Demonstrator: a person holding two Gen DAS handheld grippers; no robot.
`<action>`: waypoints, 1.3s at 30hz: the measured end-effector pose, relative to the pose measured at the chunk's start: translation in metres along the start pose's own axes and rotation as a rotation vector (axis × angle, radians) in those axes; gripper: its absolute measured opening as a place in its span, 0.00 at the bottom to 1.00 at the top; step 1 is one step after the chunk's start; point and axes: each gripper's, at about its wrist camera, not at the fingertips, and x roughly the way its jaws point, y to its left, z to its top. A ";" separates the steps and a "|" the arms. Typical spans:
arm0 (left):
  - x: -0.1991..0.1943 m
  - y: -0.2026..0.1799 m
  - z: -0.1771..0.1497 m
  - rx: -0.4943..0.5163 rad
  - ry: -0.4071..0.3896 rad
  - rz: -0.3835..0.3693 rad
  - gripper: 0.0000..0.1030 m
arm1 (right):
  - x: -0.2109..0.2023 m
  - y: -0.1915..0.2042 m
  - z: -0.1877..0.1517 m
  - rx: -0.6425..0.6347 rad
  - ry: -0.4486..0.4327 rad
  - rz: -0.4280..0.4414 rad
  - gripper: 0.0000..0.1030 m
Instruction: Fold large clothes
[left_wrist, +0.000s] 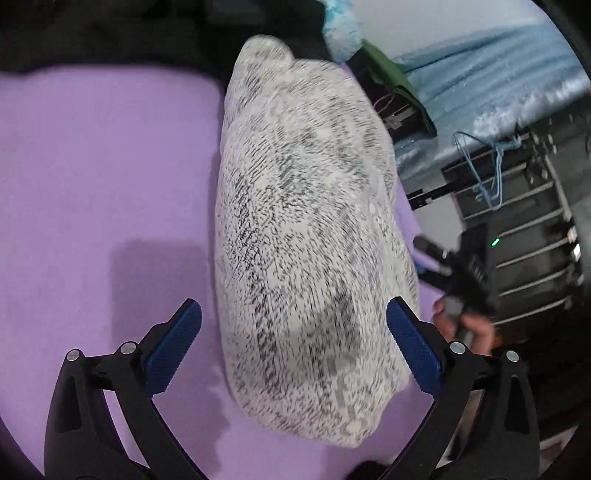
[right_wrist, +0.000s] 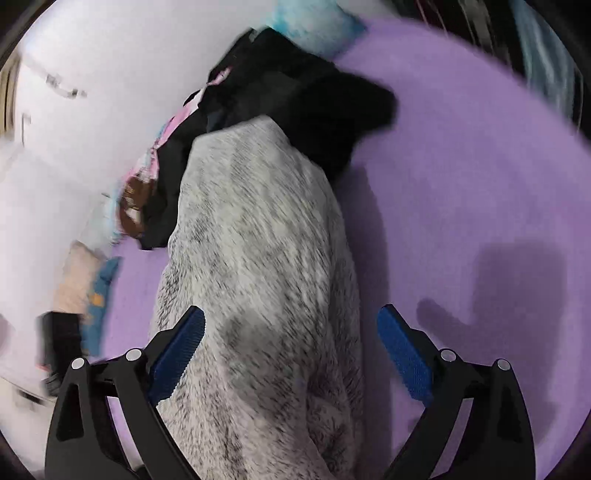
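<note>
A white garment with grey-black speckles (left_wrist: 306, 236) lies folded in a long bundle on the purple bed sheet (left_wrist: 103, 166). My left gripper (left_wrist: 295, 317) is open above its near end, blue pads on either side, holding nothing. In the right wrist view the same garment (right_wrist: 258, 258) runs away from the camera. My right gripper (right_wrist: 291, 325) is open over it, its left pad (right_wrist: 177, 354) over the cloth, its right pad (right_wrist: 404, 356) over the purple sheet (right_wrist: 461, 166). The right hand and its gripper handle (left_wrist: 461, 314) show at the right edge of the left wrist view.
A pile of black clothes (right_wrist: 303, 99) lies at the garment's far end, with pink and brown patterned cloth (right_wrist: 147, 173) beside it. A light blue blanket (left_wrist: 491, 77) and a dark rack (left_wrist: 524, 229) stand off the bed to the right. A white wall (right_wrist: 92, 92) lies left.
</note>
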 end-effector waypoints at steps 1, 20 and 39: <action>0.005 0.001 0.005 -0.028 0.018 -0.037 0.94 | 0.005 -0.006 0.000 0.020 0.028 0.031 0.90; 0.073 0.073 0.037 -0.194 0.129 -0.358 0.95 | 0.073 -0.036 0.015 0.028 0.208 0.224 0.94; 0.090 0.064 0.046 -0.154 0.153 -0.359 0.85 | 0.117 -0.016 0.016 -0.007 0.200 0.227 0.57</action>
